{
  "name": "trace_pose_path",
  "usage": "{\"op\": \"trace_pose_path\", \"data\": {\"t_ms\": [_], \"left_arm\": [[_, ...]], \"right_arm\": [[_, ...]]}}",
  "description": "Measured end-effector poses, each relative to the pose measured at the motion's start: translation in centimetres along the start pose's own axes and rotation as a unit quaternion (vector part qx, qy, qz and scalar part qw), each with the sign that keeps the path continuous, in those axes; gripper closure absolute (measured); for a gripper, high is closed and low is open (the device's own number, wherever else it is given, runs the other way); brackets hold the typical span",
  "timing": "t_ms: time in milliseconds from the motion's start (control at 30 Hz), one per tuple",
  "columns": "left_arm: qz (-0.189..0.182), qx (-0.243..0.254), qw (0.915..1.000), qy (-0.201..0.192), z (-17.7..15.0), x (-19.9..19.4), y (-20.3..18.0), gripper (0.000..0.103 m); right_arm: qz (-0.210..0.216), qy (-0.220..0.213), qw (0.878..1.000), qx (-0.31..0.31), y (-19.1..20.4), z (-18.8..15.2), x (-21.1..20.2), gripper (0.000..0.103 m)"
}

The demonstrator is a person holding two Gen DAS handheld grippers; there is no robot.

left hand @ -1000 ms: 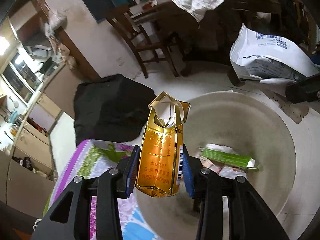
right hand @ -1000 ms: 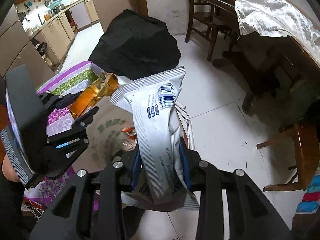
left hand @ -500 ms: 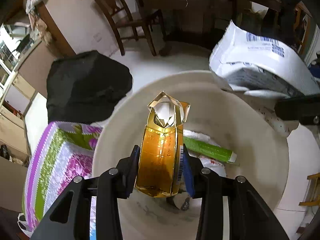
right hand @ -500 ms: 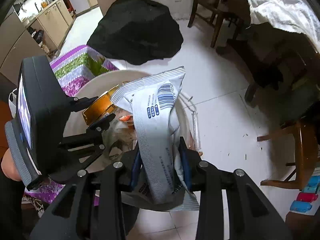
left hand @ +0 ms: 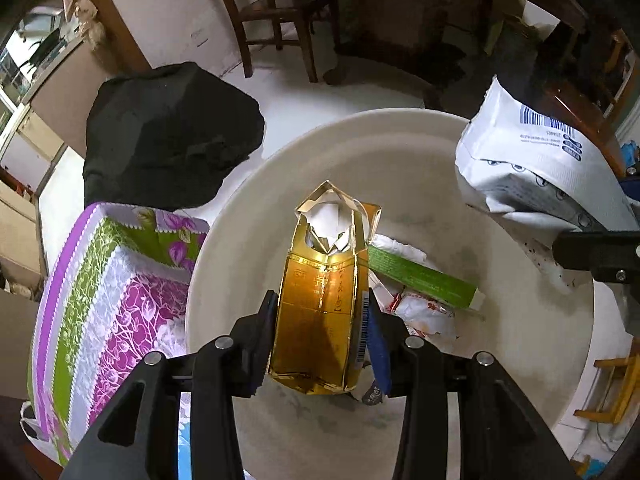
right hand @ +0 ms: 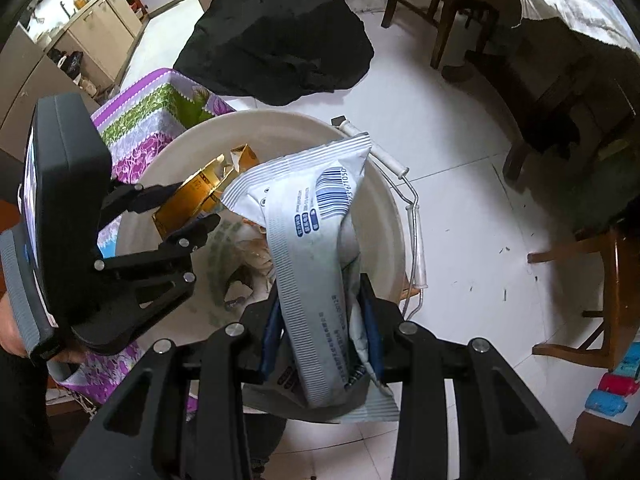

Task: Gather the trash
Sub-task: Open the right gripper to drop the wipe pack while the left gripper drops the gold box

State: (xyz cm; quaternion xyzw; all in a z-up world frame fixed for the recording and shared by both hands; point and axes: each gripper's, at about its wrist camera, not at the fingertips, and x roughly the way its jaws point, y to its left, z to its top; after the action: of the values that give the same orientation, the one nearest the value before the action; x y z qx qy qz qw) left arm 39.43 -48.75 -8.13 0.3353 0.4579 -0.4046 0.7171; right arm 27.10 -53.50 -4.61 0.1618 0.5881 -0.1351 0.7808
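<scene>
My left gripper point(left hand: 322, 332) is shut on a crushed gold carton point(left hand: 320, 304) and holds it over the mouth of a cream plastic bucket point(left hand: 240, 248). In the bucket lie a green box point(left hand: 420, 280) and crumpled white wrappers point(left hand: 424, 316). My right gripper point(right hand: 320, 332) is shut on a white plastic packet with a barcode point(right hand: 316, 248), held above the bucket's near rim point(right hand: 394, 216). The packet also shows in the left wrist view point(left hand: 532, 168), and the gold carton in the right wrist view point(right hand: 192, 196).
A table with a purple and green flowered cloth point(left hand: 104, 300) stands left of the bucket. A black bag point(left hand: 168, 136) lies on the white tiled floor behind it. Wooden chairs point(left hand: 276, 12) and a dark table point(right hand: 560, 60) stand further back.
Both grippers have moved in over the bucket with their loads. The gold carton now hangs over the bucket's inside rather than its left rim.
</scene>
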Motion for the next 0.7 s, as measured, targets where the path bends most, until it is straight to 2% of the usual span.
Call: {"op": "trace_pose_path", "data": {"t_ms": [433,467,500,567,700], "left_arm": [[0.004,-0.012,0.9999,0.001,-0.1,0.0,0.3,0.056],[0.004,-0.012,0.9999,0.000,-0.1,0.0,0.3,0.054],[0.005,-0.013,0.9999,-0.001,-0.1,0.0,0.3,0.049],[0.016,-0.012,0.9998,-0.008,-0.2,-0.1,0.3,0.042],[0.018,-0.011,0.9997,-0.010,-0.3,-0.3,0.6,0.042]], "right_arm": [[0.021,0.011,1.000,0.020,-0.4,0.8,1.1,0.066],[0.031,0.009,0.999,0.022,-0.4,0.8,1.1,0.064],[0.036,0.007,0.999,0.025,-0.4,0.9,1.1,0.056],[0.035,0.002,0.999,0.027,-0.4,1.1,1.0,0.048],[0.028,-0.003,0.999,0.025,-0.2,1.2,0.9,0.048]]}}
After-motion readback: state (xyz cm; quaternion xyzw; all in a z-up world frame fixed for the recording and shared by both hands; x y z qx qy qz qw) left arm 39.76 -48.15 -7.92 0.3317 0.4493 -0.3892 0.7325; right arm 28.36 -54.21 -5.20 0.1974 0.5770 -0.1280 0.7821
